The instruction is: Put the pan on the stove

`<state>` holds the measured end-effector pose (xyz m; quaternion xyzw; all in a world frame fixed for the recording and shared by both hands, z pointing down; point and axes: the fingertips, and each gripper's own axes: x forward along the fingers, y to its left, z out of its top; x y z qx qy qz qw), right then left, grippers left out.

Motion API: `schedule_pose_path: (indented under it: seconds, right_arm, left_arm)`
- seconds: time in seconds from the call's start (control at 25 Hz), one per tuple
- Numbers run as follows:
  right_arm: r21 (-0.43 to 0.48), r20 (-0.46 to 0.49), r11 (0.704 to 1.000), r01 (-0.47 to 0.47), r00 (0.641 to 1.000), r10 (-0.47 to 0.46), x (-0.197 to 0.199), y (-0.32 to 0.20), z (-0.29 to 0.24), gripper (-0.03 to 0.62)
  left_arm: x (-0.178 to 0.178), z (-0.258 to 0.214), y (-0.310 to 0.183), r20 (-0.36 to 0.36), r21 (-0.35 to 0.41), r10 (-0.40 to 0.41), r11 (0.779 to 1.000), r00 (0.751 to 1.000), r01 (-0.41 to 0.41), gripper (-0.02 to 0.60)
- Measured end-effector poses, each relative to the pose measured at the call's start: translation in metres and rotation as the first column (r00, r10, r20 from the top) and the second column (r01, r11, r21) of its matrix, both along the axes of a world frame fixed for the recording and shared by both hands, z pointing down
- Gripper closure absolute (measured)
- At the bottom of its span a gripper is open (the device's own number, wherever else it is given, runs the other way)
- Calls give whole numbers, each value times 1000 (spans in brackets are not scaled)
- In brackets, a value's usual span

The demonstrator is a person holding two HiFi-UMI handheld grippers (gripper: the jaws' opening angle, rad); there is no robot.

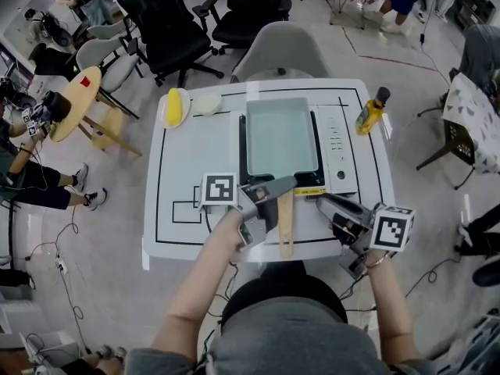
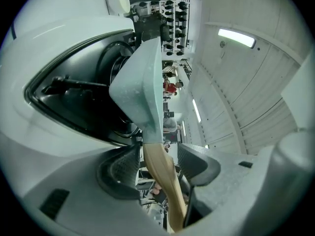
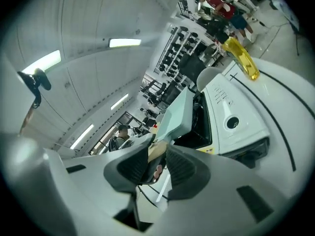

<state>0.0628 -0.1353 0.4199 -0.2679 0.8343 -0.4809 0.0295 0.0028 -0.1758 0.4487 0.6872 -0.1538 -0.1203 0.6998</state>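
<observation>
Handle (image 1: 286, 223) of the pan (image 1: 281, 135) runs near-far between my left gripper's (image 1: 275, 191) slack jaws; right gripper (image 1: 322, 201), parted and empty, waits just right of it

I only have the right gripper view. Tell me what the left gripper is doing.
Observer: The left gripper has the handle of the pan between its jaws, with a gap on one side.
Operator: Now place my right gripper relative to that handle.
Observer: From the head view, the right gripper lies to the handle's right, apart from it, near the table's front edge.
Operator: List anything at the table's far left.
Observer: A plate with a yellow thing on it sits at that corner.
</observation>
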Motion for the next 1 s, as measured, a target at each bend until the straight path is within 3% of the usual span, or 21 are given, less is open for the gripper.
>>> schedule_pose_path:
  seconds: [0.36, 0.6, 0.76, 1.0]
  right_arm:
    - [247, -253, 966, -83, 956, 147, 18, -8, -13, 588]
    - [382, -347, 919, -97, 907, 240, 25, -7, -26, 591]
    - [425, -368, 899, -109, 886, 281, 29, -8, -30, 591]
    - [412, -373, 903, -119, 882, 286, 34, -11, -26, 591]
  left_arm:
    - [-3, 6, 5, 34, 15, -11, 1000, 999, 11, 356]
    - [-9, 3, 7, 27, 17, -33, 999, 999, 33, 356]
    - [-14, 1, 8, 32, 29, -47, 999, 998, 46, 356]
    - [-27, 2, 13, 44, 52, -85, 995, 995, 82, 356]
